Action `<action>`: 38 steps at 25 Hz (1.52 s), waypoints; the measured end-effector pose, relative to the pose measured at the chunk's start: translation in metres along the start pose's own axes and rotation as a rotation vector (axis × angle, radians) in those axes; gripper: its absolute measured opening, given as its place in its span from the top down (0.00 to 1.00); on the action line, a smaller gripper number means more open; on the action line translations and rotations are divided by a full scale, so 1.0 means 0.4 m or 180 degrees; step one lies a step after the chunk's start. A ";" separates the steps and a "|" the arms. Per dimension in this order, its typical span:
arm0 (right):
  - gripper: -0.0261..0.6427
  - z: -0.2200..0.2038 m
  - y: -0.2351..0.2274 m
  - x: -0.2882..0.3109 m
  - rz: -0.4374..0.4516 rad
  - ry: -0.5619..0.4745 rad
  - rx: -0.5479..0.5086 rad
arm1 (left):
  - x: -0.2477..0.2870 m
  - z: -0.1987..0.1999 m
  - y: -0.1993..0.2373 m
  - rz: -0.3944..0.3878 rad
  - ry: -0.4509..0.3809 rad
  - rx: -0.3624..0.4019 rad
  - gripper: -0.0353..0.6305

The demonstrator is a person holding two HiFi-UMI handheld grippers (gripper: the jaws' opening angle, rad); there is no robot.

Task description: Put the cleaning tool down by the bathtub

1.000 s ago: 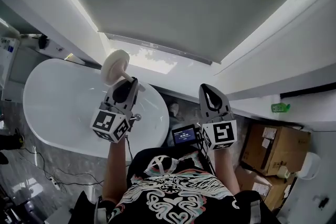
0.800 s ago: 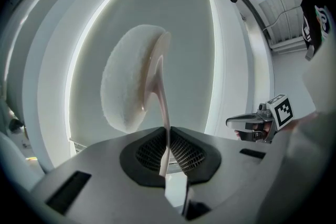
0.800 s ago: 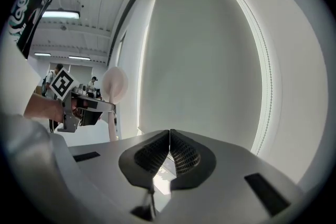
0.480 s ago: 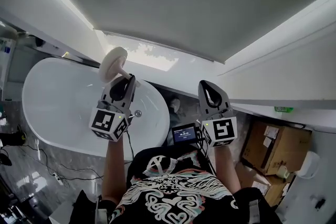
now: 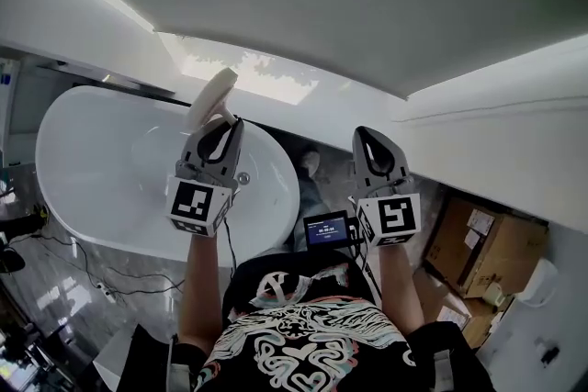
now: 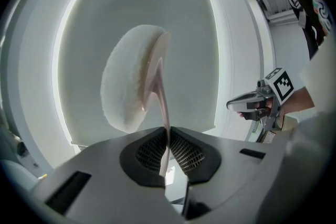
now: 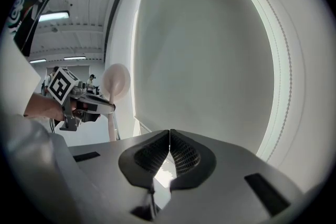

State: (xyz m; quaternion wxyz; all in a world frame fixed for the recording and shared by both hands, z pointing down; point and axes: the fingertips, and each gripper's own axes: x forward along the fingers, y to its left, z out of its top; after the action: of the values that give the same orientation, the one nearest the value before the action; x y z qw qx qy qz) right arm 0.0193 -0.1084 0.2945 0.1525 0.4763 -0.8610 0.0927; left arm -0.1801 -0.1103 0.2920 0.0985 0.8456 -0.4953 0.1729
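Note:
The cleaning tool [image 5: 211, 98] is a round cream pad on a thin pale handle; its fuzzy pad [image 6: 131, 78] rises above my left gripper [image 6: 166, 136], whose jaws are shut on the handle. In the head view that left gripper [image 5: 223, 126] hovers over the right end of the white oval bathtub [image 5: 101, 165]. From the right gripper view the tool [image 7: 116, 81] shows at the left, held upright. My right gripper [image 7: 169, 140] is shut with nothing between its jaws, and the head view shows the right gripper [image 5: 372, 147] beside the tub, over the grey floor.
A chrome drain fitting [image 5: 243, 178] sits on the tub's right end. Cardboard boxes [image 5: 482, 239] stand at the lower right. A black cable [image 5: 83, 266] runs along the marble floor at the lower left. A small screen [image 5: 326, 228] hangs at the person's chest.
The view has swung so the tub sits further under my hands. The left gripper has turned, and the tool's pad now shows edge-on instead of face-on. The right gripper stays shut.

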 end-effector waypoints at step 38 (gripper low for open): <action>0.92 -0.508 -0.106 0.292 0.0231 0.0663 0.0112 | 0.411 -0.509 -0.012 -0.0459 0.1130 0.1357 0.89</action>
State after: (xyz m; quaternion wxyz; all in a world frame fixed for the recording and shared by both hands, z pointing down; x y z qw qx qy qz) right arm 0.0324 -0.1614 0.5261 0.2292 0.4352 -0.8554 0.1622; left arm -0.1417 -0.1711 0.5435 0.0157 0.8368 -0.3613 0.4111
